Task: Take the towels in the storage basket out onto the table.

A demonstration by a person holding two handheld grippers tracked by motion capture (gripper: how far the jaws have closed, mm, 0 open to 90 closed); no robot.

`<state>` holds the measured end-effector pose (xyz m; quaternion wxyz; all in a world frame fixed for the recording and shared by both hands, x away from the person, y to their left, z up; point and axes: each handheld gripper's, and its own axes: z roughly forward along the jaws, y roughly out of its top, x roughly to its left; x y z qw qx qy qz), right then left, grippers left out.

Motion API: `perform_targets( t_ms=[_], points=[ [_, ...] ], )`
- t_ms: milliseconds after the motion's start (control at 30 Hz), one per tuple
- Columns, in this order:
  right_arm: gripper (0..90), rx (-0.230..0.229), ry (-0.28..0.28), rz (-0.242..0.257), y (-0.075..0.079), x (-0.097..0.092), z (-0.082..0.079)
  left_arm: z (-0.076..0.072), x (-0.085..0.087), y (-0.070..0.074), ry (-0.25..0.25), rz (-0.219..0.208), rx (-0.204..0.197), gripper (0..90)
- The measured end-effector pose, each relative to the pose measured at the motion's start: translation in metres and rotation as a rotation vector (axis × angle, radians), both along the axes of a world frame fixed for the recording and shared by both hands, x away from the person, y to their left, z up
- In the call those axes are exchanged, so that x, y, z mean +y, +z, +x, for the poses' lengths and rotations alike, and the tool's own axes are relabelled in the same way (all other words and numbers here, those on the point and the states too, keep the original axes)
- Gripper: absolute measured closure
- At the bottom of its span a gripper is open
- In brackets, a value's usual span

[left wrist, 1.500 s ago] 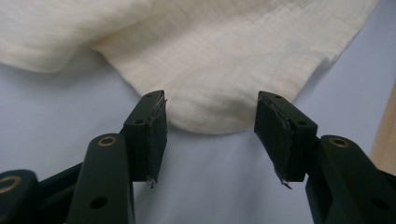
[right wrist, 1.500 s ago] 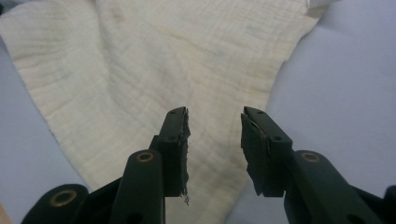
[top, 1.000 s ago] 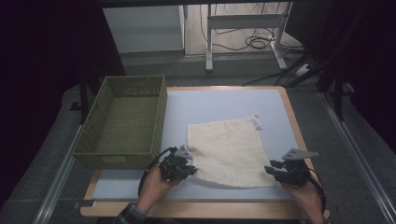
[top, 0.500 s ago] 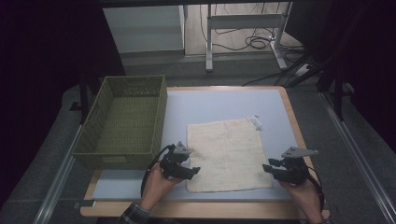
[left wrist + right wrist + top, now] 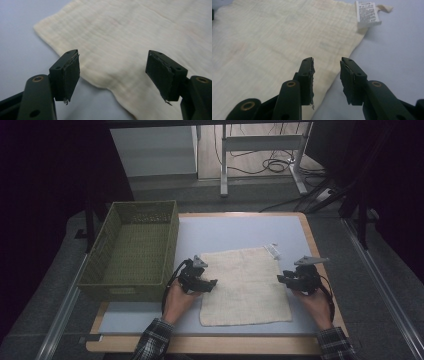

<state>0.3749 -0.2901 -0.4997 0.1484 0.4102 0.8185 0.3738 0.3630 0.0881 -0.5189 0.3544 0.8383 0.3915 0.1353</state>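
A cream cloth (image 5: 245,285) lies spread flat on the blue-grey mat (image 5: 240,232), with a white label (image 5: 272,251) at its far right corner. At the cloth's left edge is my left gripper (image 5: 211,283). Its jaws have just been opening and now stand wide apart (image 5: 113,67), with the cloth (image 5: 130,37) under and beyond them, not pinched. My right gripper (image 5: 280,279) is at the right edge, about halfway up. It is open by a narrow gap (image 5: 326,72) above the cloth's border (image 5: 274,37), nothing between the pads. The label (image 5: 367,12) lies ahead.
A green woven basket (image 5: 172,240) stands on the left of the table, right beside the left hand. The wooden table edge (image 5: 320,265) runs just right of the right hand. Bare mat lies beyond the cloth and in front of it.
The left gripper opened and let go of the cloth's near left part, which now lies flat. Both hands moved away from the person along the cloth's side edges.
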Motion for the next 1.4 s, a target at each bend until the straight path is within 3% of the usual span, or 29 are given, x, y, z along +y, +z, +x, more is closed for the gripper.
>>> perform_targets(
  t_ms=[233,400,567,633,833,1100,1167,1200,1333,1400],
  points=[
    [65.5,0.004,0.001,-0.037,-0.002,0.009,0.027,0.023,-0.003,-0.003,0.094,0.039,-0.026,39.2],
    [69.6,0.005,-0.011,-0.075,-0.007,0.009,0.050,0.043,-0.001,-0.007,0.160,0.055,-0.010,45.1],
    [71.1,0.005,-0.045,-0.070,-0.009,0.005,0.067,0.054,0.000,-0.012,0.211,0.063,-0.012,51.6],
    [71.1,0.005,-0.052,-0.066,-0.009,0.005,0.073,0.060,0.003,-0.013,0.242,0.047,-0.012,52.8],
    [69.7,-0.009,-0.073,-0.059,-0.009,0.010,0.092,0.070,0.007,-0.014,0.279,0.052,-0.018,54.3],
    [65.4,-0.003,-0.091,-0.065,-0.013,0.018,0.115,0.081,0.012,-0.016,0.306,0.018,-0.002,51.2],
    [63.4,-0.004,-0.087,-0.095,-0.016,0.022,0.123,0.084,0.013,-0.017,0.310,0.006,0.003,48.7],
    [63.1,-0.004,-0.084,-0.103,-0.016,0.024,0.126,0.087,0.016,-0.019,0.314,-0.020,0.007,48.6],
    [63.3,0.003,-0.084,-0.095,-0.018,0.029,0.135,0.088,0.016,-0.021,0.311,-0.025,-0.009,49.2],
    [64.3,0.006,-0.091,-0.088,-0.018,0.030,0.136,0.088,0.017,-0.022,0.307,-0.034,-0.016,54.1]
  ],
)
